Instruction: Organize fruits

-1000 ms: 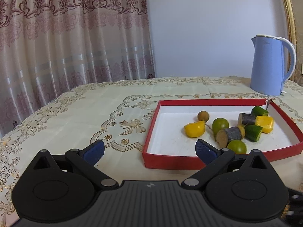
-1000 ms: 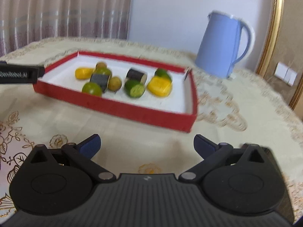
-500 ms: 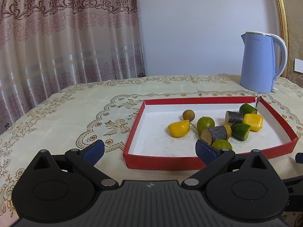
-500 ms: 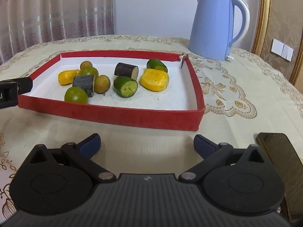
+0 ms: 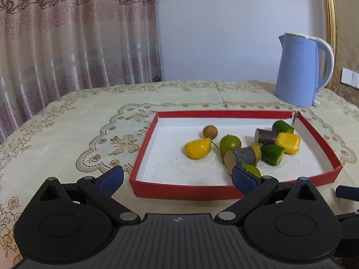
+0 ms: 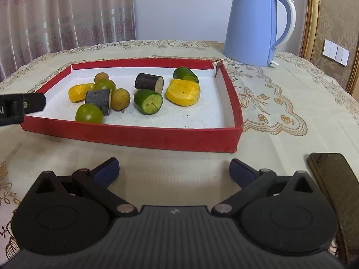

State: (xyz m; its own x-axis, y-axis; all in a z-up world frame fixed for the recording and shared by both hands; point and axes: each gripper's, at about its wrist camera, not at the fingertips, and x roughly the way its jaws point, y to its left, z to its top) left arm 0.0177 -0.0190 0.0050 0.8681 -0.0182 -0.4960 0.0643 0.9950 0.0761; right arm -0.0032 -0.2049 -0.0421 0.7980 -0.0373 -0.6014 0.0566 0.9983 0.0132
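no legible writing on kettle (image 6: 253,24)

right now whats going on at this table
A person holds a two-finger gripper in each hand, facing a red tray of mixed cut fruit pieces. Both the left gripper and the right gripper are open and empty, short of the tray's near wall. No fruit has been picked up yet. A blue kettle stands behind the tray.
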